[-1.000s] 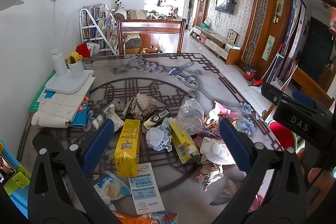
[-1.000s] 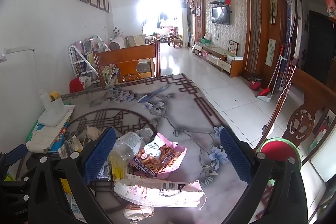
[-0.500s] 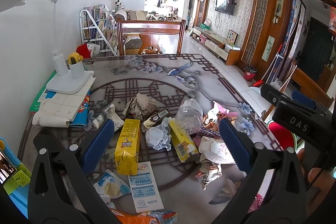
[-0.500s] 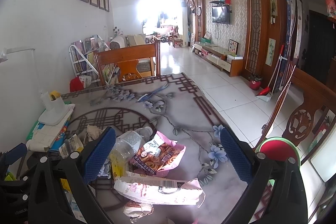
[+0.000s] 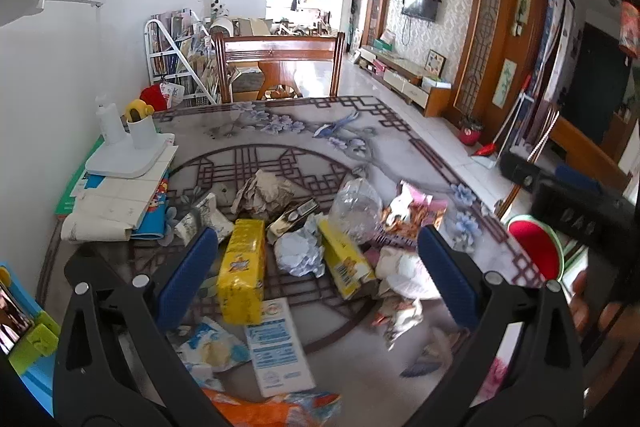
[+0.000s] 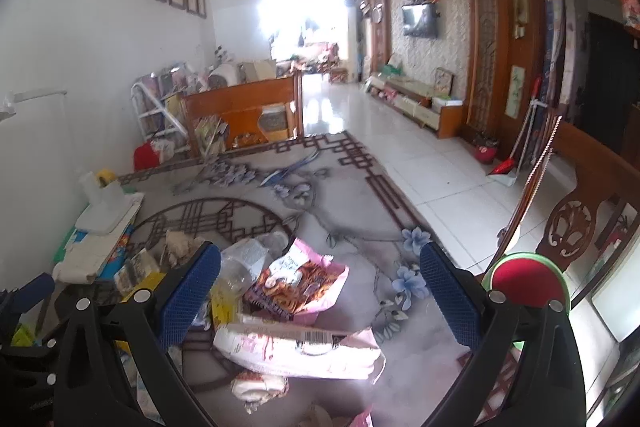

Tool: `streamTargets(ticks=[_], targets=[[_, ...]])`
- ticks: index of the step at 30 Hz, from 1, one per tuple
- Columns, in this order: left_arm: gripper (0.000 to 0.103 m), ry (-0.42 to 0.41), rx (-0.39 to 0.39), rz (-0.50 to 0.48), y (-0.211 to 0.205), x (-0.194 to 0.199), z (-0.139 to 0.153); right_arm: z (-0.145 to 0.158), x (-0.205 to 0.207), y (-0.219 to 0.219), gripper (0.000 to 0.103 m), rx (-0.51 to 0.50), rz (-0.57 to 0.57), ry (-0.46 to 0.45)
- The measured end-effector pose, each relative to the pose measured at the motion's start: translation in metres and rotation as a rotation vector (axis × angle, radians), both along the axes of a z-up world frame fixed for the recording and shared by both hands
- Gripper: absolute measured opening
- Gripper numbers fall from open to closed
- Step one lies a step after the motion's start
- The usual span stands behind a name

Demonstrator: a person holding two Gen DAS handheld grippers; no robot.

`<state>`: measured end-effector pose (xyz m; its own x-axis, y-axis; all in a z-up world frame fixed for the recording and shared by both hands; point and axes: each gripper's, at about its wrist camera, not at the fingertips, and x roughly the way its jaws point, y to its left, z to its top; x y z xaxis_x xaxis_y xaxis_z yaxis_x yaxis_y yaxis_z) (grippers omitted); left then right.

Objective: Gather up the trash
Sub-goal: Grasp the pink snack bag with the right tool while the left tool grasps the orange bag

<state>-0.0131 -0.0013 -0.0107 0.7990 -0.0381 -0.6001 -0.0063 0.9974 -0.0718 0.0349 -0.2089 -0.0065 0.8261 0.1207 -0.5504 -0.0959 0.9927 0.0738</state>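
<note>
Trash lies scattered on the patterned table (image 5: 280,131). In the left wrist view I see a yellow pack (image 5: 242,265), a crumpled white paper (image 5: 298,255), a yellow box (image 5: 346,263), a clear plastic bottle (image 5: 358,205), brown crumpled paper (image 5: 262,193) and a white leaflet (image 5: 278,347). My left gripper (image 5: 318,281) is open and empty above them. My right gripper (image 6: 320,293) is open and empty above a pink snack bag (image 6: 298,281) and a long pink-white wrapper (image 6: 296,349). The bottle also shows in the right wrist view (image 6: 244,265).
A white lamp base (image 5: 128,155) sits on stacked papers at the table's left. A wooden chair (image 5: 280,67) stands at the far end. A red-and-green round stool (image 6: 528,281) is right of the table. The right gripper's body (image 5: 572,203) shows at right.
Both grippers have drifted slightly forward and lower over the trash pile. Both stay open and empty. The trash has not moved.
</note>
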Motion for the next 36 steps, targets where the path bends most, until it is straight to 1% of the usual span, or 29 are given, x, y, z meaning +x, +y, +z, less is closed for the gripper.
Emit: streamTargets(ticks=[2,4,5,6,7,9,12,15,17,19,22,26,27,28,29,30,31,32,33,34,36], targets=[[0.098,0.033,-0.005,-0.006,0.011,-0.005,-0.009,-0.005,-0.002,-0.004,0.096,0.001,0.043,0.050],[0.098,0.093,-0.022,0.008,0.026,-0.010,-0.024,-0.020,-0.007,-0.013,0.096,0.002,0.069,0.136],[0.098,0.144,-0.040,0.022,0.037,-0.014,-0.036,-0.030,-0.010,-0.018,0.096,-0.004,0.077,0.181],[0.096,0.198,-0.056,0.042,0.048,-0.017,-0.048,-0.039,-0.011,-0.020,0.096,-0.014,0.078,0.214],[0.094,0.226,-0.065,0.053,0.053,-0.020,-0.056,-0.052,-0.017,-0.026,0.096,-0.036,0.068,0.260],[0.089,0.315,-0.087,0.081,0.068,-0.025,-0.077,-0.070,-0.025,-0.034,0.096,-0.065,0.050,0.313],[0.089,0.414,-0.106,0.084,0.076,-0.031,-0.101,-0.097,-0.036,-0.045,0.096,-0.087,0.036,0.405],[0.089,0.453,-0.122,0.067,0.070,-0.031,-0.117,-0.115,-0.042,-0.051,0.096,-0.076,0.034,0.490],[0.089,0.454,-0.133,0.027,0.064,-0.032,-0.119,-0.127,-0.045,-0.051,0.096,-0.069,0.034,0.540],[0.089,0.445,-0.105,-0.034,0.055,-0.033,-0.119,-0.134,-0.047,-0.048,0.096,-0.071,0.043,0.569],[0.089,0.409,-0.031,-0.199,0.037,-0.042,-0.114,-0.143,-0.052,-0.045,0.095,-0.086,0.059,0.603],[0.089,0.416,0.007,-0.298,0.028,-0.044,-0.118,-0.159,-0.055,-0.042,0.095,-0.102,0.062,0.670],[0.089,0.419,0.013,-0.305,0.028,-0.044,-0.119,-0.164,-0.056,-0.041,0.094,-0.111,0.062,0.689],[0.089,0.422,0.022,-0.313,0.027,-0.043,-0.120,-0.168,-0.057,-0.040,0.086,-0.115,0.065,0.700],[0.089,0.425,0.037,-0.335,0.024,-0.040,-0.121,-0.170,-0.057,-0.039,0.069,-0.118,0.068,0.706],[0.089,0.426,0.043,-0.347,0.023,-0.040,-0.122,-0.172,-0.058,-0.039,0.061,-0.117,0.071,0.713],[0.089,0.428,0.054,-0.368,0.021,-0.039,-0.123,-0.174,-0.058,-0.038,0.046,-0.109,0.077,0.722],[0.089,0.433,0.071,-0.397,0.017,-0.040,-0.124,-0.175,-0.057,-0.039,0.033,-0.092,0.084,0.728],[0.089,0.440,0.084,-0.419,0.014,-0.042,-0.126,-0.175,-0.057,-0.039,0.029,-0.080,0.088,0.726],[0.089,0.453,0.113,-0.445,0.009,-0.043,-0.130,-0.173,-0.056,-0.038,0.029,-0.076,0.089,0.717],[0.089,0.462,0.146,-0.470,0.004,-0.047,-0.135,-0.167,-0.056,-0.038,0.028,-0.060,0.094,0.691]])
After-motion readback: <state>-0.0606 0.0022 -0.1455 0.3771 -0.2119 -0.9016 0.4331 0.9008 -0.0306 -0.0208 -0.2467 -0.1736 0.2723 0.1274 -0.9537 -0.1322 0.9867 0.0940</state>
